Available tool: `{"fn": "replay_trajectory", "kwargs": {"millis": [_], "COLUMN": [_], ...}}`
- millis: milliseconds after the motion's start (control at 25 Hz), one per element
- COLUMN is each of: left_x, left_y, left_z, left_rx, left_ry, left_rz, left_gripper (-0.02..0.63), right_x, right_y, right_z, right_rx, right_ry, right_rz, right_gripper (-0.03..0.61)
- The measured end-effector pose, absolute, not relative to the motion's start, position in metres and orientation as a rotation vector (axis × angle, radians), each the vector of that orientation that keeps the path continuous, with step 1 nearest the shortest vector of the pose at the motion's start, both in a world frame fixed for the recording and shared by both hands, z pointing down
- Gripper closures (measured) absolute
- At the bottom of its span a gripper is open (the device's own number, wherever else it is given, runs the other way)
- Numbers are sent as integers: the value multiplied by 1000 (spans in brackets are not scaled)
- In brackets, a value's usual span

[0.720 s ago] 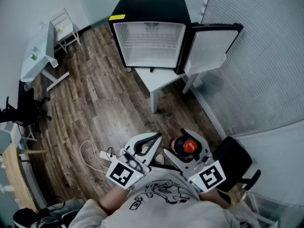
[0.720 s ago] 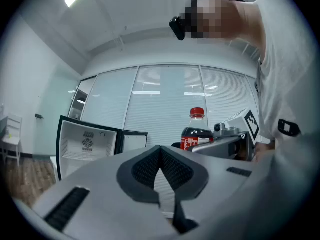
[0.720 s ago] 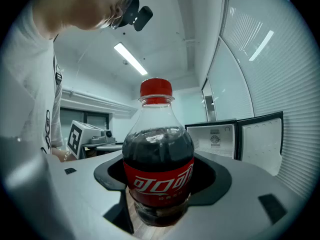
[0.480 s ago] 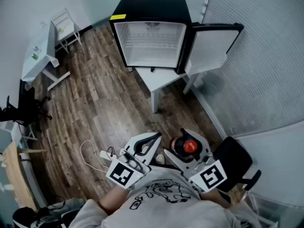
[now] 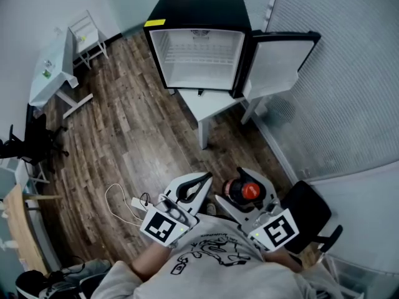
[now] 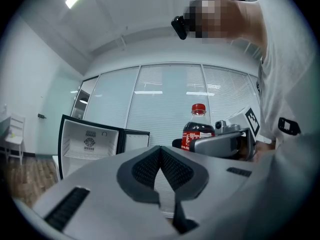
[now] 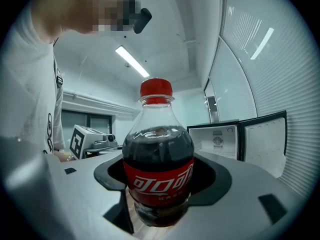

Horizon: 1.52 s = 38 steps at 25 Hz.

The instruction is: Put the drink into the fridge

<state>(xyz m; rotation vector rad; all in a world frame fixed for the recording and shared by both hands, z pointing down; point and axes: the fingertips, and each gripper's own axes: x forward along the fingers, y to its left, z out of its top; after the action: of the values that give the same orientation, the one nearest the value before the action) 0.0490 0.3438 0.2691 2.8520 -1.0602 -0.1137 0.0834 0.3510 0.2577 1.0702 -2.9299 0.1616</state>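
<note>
A cola bottle (image 5: 248, 191) with a red cap and red label stands upright between the jaws of my right gripper (image 5: 232, 185), which is shut on it close to the person's chest. In the right gripper view the bottle (image 7: 158, 169) fills the gap between the dark pads (image 7: 215, 174). My left gripper (image 5: 204, 179) is beside it, shut with nothing in it; its pads (image 6: 145, 169) meet. The left gripper view shows the bottle (image 6: 198, 129) off to the right. The black fridge (image 5: 198, 48) stands ahead on a low white table (image 5: 209, 101), its door (image 5: 274, 61) swung open to the right, its white inside bare.
A wooden floor lies between me and the fridge. A white cable and power strip (image 5: 128, 201) lie on the floor to my left. A black chair (image 5: 305, 213) is at my right. A white table (image 5: 53, 67) and white chair (image 5: 84, 33) stand far left. Blinds line the right wall.
</note>
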Motion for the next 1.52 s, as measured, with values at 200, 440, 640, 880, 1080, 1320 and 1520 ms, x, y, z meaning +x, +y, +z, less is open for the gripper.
{"fn": "replay_trajectory", "kwargs": {"millis": [200,440,640,880,1080,1320,1520], "left_x": [42,33,26,15,4,-12,-25], "left_y": [330,303,272,229,192,145,109], "left_z": [274,275,276,274,273,271,267], "left_rx": [2843,2831,2836,2837,2846,2857,2869], "left_ry": [-1083,-1086,-1074,-1066,-1050,-1035,-1018], "left_rz": [-120,-130,-151,-165,-147,-139,-140], "left_gripper": [612,612,611,611,611,612,611], "right_x": [80,73,66,53,43,25,12], "right_y": [335,309,280,239,201,156,121], "right_z": [264,267,268,267,265,265,264], "right_rx": [1070,1071,1077,1084,1102,1117,1137], "right_ry": [-2927,-2912,-2899,-2891,-2882,-2874,-2865], "right_rz": [166,172,155,153,154,157,163], "right_gripper": [253,253,253,253,253,253,253]}}
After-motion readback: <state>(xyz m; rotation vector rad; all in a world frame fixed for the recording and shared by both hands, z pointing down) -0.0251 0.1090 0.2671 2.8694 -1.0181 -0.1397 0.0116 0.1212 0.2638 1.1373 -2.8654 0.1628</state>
